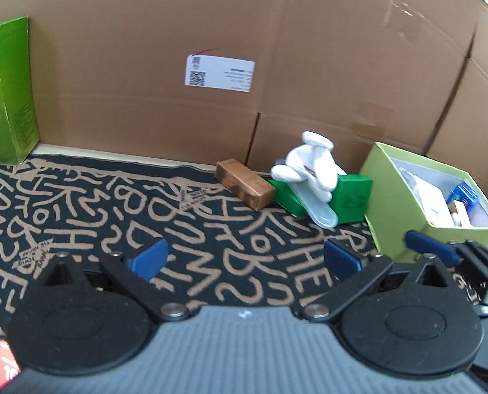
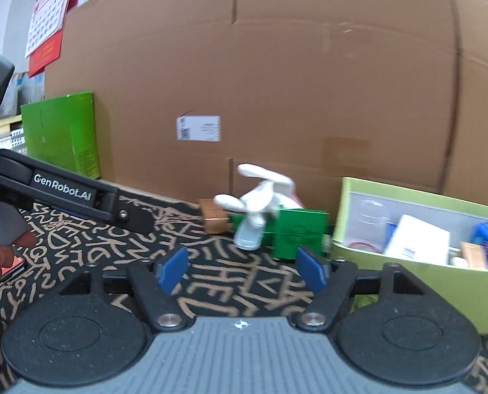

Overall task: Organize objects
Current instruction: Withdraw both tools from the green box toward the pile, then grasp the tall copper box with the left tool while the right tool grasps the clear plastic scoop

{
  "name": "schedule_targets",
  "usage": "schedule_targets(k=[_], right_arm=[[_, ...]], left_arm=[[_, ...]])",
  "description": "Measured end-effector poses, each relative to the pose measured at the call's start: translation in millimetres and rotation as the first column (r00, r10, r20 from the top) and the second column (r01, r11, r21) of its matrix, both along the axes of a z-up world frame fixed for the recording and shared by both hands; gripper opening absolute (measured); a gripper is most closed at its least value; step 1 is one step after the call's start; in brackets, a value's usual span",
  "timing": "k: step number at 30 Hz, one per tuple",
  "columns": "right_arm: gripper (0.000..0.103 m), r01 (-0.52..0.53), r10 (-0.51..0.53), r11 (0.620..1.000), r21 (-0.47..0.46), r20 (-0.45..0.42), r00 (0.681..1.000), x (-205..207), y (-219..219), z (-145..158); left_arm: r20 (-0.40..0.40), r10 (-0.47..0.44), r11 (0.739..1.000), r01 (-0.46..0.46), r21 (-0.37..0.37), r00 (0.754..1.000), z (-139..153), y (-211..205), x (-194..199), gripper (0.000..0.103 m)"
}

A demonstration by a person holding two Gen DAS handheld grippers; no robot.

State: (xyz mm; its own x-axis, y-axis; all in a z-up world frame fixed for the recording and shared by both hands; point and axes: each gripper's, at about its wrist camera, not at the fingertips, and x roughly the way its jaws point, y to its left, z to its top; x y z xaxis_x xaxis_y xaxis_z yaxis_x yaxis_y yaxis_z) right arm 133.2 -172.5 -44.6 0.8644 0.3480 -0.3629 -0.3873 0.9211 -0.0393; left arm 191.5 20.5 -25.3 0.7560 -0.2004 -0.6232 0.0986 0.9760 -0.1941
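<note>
Right wrist view: my fingers (image 2: 240, 267) spread empty; toy rabbit (image 2: 260, 193) at twelve o'clock awaits the half-filled box (image 2: 408, 279).

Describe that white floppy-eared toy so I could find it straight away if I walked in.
Start at the big cardboard wall behind the patterned mat. At its foot, left of the open lime-green box, a small heap lies: a copper-brown box and dark green boxes. The white plush rabbit sprawls on top of the green ones, the only soft, white, long-eared thing among hard-edged boxes.
</note>
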Motion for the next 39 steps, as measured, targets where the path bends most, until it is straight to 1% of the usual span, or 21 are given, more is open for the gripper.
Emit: schedule_targets(k=[3,5,9,12,13,14,16,20,24,26,28,29,30,31,32,33,34,35,38,39], right_arm=[[0.067,0.016,-0.016,1.000,-0.015,-0.037,0.999,28,17,-7],[0.060,0.033,-0.034,0.999,-0.019,-0.068,0.997,47,25,-14],[0.056,0.085,-0.088,0.996,-0.034,-0.114,0.990,82,36,-27],[0.053,0.109,-0.112,0.994,-0.025,-0.139,0.984,99,37,-33],[0.050,0.112,-0.113,0.994,-0.020,-0.142,0.983,103,38,-34],[0.044,0.114,-0.115,0.993,-0.018,-0.142,0.983,105,38,-35],[0.030,0.122,-0.123,0.992,-0.011,-0.145,0.982,109,38,-37],[0.030,0.132,-0.128,0.991,0.016,-0.150,0.980,104,30,-38],[0.030,0.114,-0.108,0.993,0.026,-0.156,0.982,82,22,-36],[0.030,0.105,-0.100,0.994,0.021,-0.159,0.982,67,17,-35],[0.030,0.086,-0.079,0.996,0.033,-0.171,0.982,52,12,-35],[0.030,0.073,-0.066,0.997,0.035,-0.180,0.981,44,10,-35],[0.030,0.063,-0.056,0.997,0.035,-0.188,0.981,36,8,-36],[0.030,0.056,-0.049,0.998,0.031,-0.193,0.980,29,6,-36],[0.030,0.049,-0.043,0.998,0.028,-0.197,0.980,23,6,-37],[0.030,0.048,-0.043,0.999,0.025,-0.200,0.979,16,4,-37],[0.030,0.049,-0.043,0.998,0.025,-0.206,0.978,10,3,-37],[0.030,0.041,-0.035,0.999,0.027,-0.212,0.977,3,2,-37],[0.030,0.013,-0.008,1.000,0.022,-0.224,0.975,-16,-1,-36],[0.030,0.002,0.003,1.000,0.020,-0.230,0.973,-24,-2,-36]], left_arm=[[-0.015,0.010,1.000,-0.010,0.008,1.000,-5,2,17,0.103],[-0.026,0.028,0.999,-0.028,0.023,0.999,-9,2,31,0.103],[-0.047,0.051,0.998,-0.050,0.025,0.998,-18,2,61,0.103],[-0.063,0.073,0.997,-0.074,-0.007,0.995,-24,2,83,0.103],[-0.070,0.080,0.996,-0.082,-0.024,0.994,-26,2,90,0.103],[-0.077,0.086,0.995,-0.090,-0.040,0.993,-28,2,97,0.103],[-0.090,0.102,0.993,-0.107,-0.057,0.991,-32,0,110,0.103],[-0.113,0.133,0.988,-0.140,-0.064,0.985,-43,-4,134,0.100],[-0.133,0.140,0.986,-0.151,-0.075,0.981,-52,-10,153,0.095],[-0.134,0.145,0.985,-0.156,-0.074,0.980,-54,-13,159,0.094],[-0.134,0.136,0.987,-0.146,-0.066,0.982,-56,-18,163,0.086],[-0.130,0.127,0.989,-0.135,-0.052,0.983,-56,-21,163,0.080],[-0.126,0.117,0.992,-0.122,-0.030,0.985,-56,-24,162,0.069],[-0.120,0.092,0.995,-0.096,-0.030,0.989,-56,-26,158,0.063],[-0.121,0.063,0.996,-0.069,-0.050,0.991,-54,-25,154,0.050],[-0.128,0.036,0.996,-0.045,-0.071,0.991,-53,-23,148,0.039],[-0.136,0.011,0.997,-0.021,-0.074,0.991,-51,-23,142,0.036],[-0.140,-0.009,0.999,0.002,-0.052,0.990,-50,-23,133,0.034],[-0.125,-0.073,0.997,0.077,0.031,0.989,-50,-23,98,0.033],[-0.123,-0.093,0.994,0.100,0.048,0.988,-50,-21,83,0.033]])
